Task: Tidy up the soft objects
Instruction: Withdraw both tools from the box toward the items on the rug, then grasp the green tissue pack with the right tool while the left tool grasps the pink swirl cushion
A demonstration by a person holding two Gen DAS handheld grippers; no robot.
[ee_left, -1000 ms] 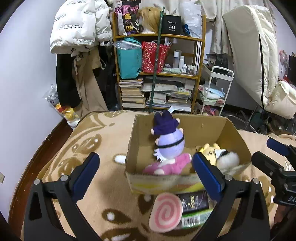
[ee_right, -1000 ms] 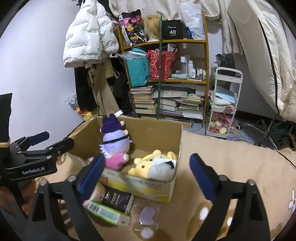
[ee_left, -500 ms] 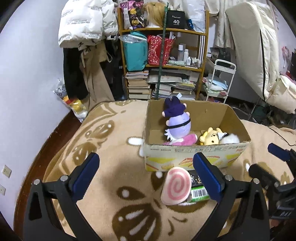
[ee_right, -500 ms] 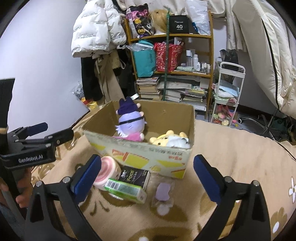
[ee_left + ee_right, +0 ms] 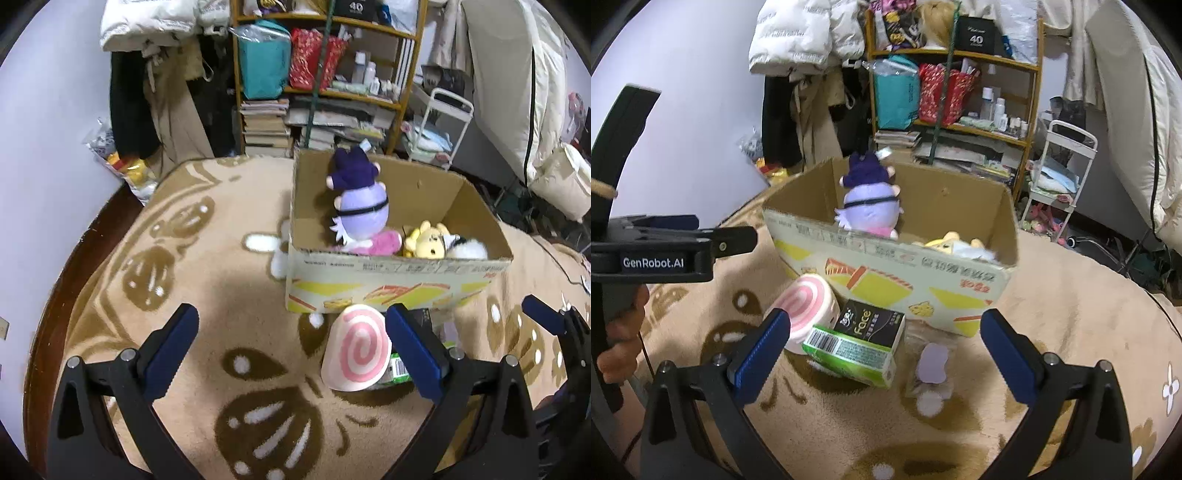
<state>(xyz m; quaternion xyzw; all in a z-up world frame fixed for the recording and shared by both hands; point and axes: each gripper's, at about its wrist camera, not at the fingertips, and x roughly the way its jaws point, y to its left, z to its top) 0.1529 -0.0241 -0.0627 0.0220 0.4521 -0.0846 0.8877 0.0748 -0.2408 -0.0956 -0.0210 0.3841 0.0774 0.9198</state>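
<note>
A cardboard box (image 5: pixel 399 273) (image 5: pixel 886 258) stands on the rug and holds a purple plush (image 5: pixel 360 206) (image 5: pixel 868 203) and a yellow plush (image 5: pixel 430 243) (image 5: pixel 955 242). A pink swirl cushion (image 5: pixel 358 350) (image 5: pixel 807 312) lies on the rug in front of the box. My left gripper (image 5: pixel 291 350) is open and empty, above the rug to the cushion's left. My right gripper (image 5: pixel 886 354) is open and empty, above a green tissue pack (image 5: pixel 853 354), a black tissue pack (image 5: pixel 871 321) and a small purple item in a clear wrap (image 5: pixel 932 363).
A cluttered shelf (image 5: pixel 325 74) (image 5: pixel 956 96), hanging coats (image 5: pixel 809 92) and a white cart (image 5: pixel 1060 173) stand behind the box. A folded mattress (image 5: pixel 517 85) leans at the right. The brown patterned rug (image 5: pixel 184 258) ends at a dark wooden edge on the left.
Both grippers have pulled back and away from the box. The cushion, tissue packs and purple item now show fully in front of them. Nothing was grasped.
</note>
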